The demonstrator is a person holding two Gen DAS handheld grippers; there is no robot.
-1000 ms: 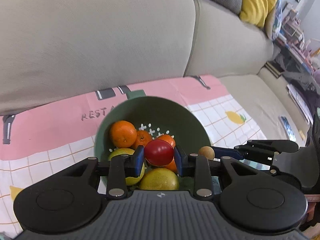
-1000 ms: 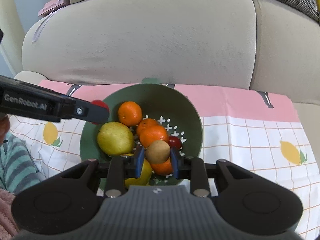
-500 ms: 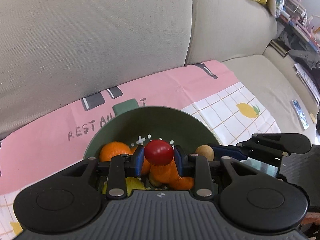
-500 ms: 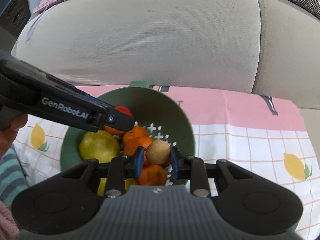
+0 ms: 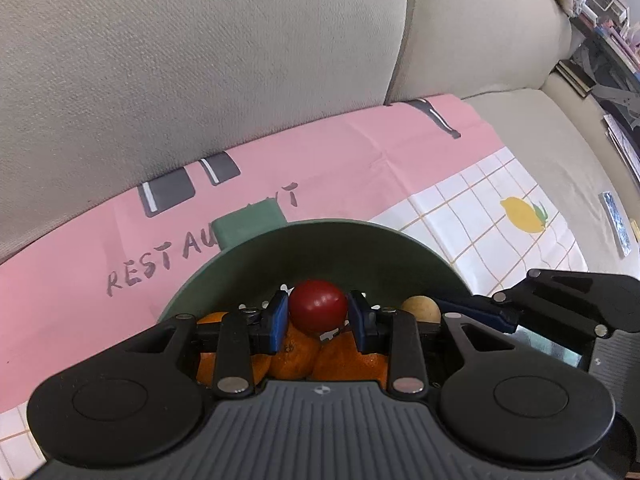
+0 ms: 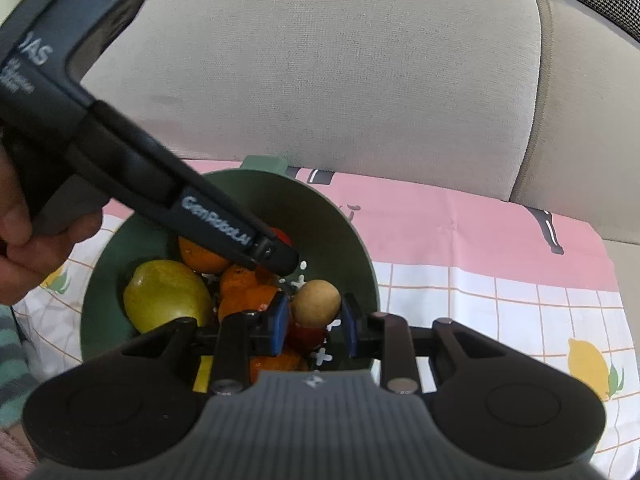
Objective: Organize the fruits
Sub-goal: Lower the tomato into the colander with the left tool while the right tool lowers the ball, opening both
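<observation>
Bowl [image 5: 332, 252] lies directly under both your tools: your left gripper [image 5: 318, 314], pinched tight on the red fruit [image 5: 318, 310], hangs over the oranges [image 5: 296, 354], your right gripper [image 6: 314, 318], clamped on the tan fruit [image 6: 315, 302], just beside it, nearer the rim

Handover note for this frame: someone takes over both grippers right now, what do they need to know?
Left gripper: shut on a red fruit, over the green bowl.
Right gripper: shut on a small tan fruit, also over the bowl.
In the bowl: oranges, a yellow-green pear-like fruit, and another red fruit under the tan one.
Done: that fruit is already in the bowl.
Left: release both held fruits into the bowl.
</observation>
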